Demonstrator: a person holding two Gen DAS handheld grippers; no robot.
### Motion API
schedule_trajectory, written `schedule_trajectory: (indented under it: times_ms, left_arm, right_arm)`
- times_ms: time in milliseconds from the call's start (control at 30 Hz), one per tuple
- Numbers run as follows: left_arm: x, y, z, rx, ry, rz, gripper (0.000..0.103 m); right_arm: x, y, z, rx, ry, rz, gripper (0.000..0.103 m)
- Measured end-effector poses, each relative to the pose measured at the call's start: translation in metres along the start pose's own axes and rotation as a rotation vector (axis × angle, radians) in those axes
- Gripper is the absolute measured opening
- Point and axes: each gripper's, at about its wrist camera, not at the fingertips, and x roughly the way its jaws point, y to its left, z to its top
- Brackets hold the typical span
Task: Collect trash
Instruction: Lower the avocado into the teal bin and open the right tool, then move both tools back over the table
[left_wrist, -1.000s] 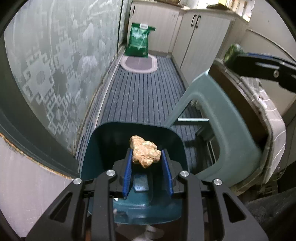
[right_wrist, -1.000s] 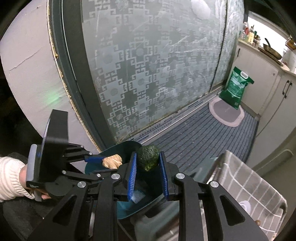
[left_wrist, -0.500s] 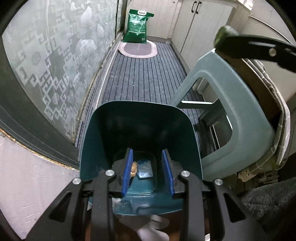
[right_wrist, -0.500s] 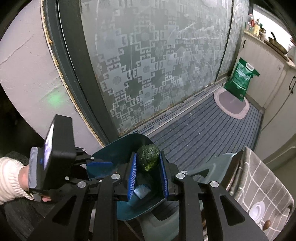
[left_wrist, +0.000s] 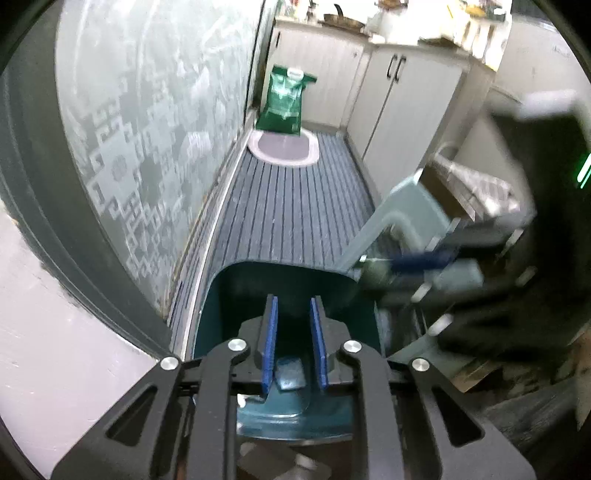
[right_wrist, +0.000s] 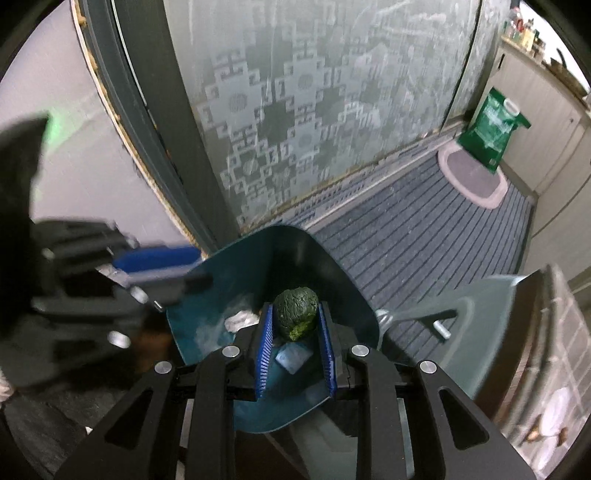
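Note:
A teal trash bin (left_wrist: 295, 277) with a raised lid stands below both grippers; it also shows in the right wrist view (right_wrist: 332, 266). My left gripper (left_wrist: 293, 314) is open and empty over the bin's mouth, with a pale blue scrap (left_wrist: 290, 373) inside below it. My right gripper (right_wrist: 295, 325) is shut on a dark green crumpled lump (right_wrist: 297, 312) above the bin opening. A pale blue scrap (right_wrist: 291, 356) and white paper (right_wrist: 240, 319) lie inside. The left gripper (right_wrist: 159, 258) appears blurred at the left there.
A frosted patterned glass door (right_wrist: 295, 110) runs along the left. A striped grey floor mat (left_wrist: 291, 206) leads to an oval rug (left_wrist: 282, 149) and a green bag (left_wrist: 284, 99) by white cabinets (left_wrist: 399, 96). A grey-green stool (left_wrist: 402, 221) and checked cloth (right_wrist: 554, 350) stand right of the bin.
My left gripper let go of the tan crumpled lump, which dropped into the bin, and now stays open. My right gripper moved down over the bin with the green lump.

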Motion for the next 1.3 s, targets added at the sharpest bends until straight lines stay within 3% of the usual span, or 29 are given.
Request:
schedule_trajectory:
  times_ms: [200, 733, 1033, 1300]
  left_arm:
    - [-0.026, -0.001, 0.013, -0.023, -0.077, -0.017, 0.016]
    - [-0.069, -0.007, 0.032, -0.04, -0.195, -0.054, 0.014]
    - [-0.079, -0.005, 0.038, -0.063, -0.221, -0.054, 0.014]
    - [-0.089, -0.014, 0.043, -0.05, -0.253, -0.064, 0.014]
  right_arm:
    - [0.03, 0.013, -0.01, -0.026, 0.079, -0.013, 0.023]
    - [0.082, 0.021, -0.033, -0.041, 0.224, -0.046, 0.026]
    - [0.074, 0.023, -0.031, -0.043, 0.202, -0.037, 0.028]
    - [0.045, 0.021, -0.017, -0.02, 0.107, -0.004, 0.028]
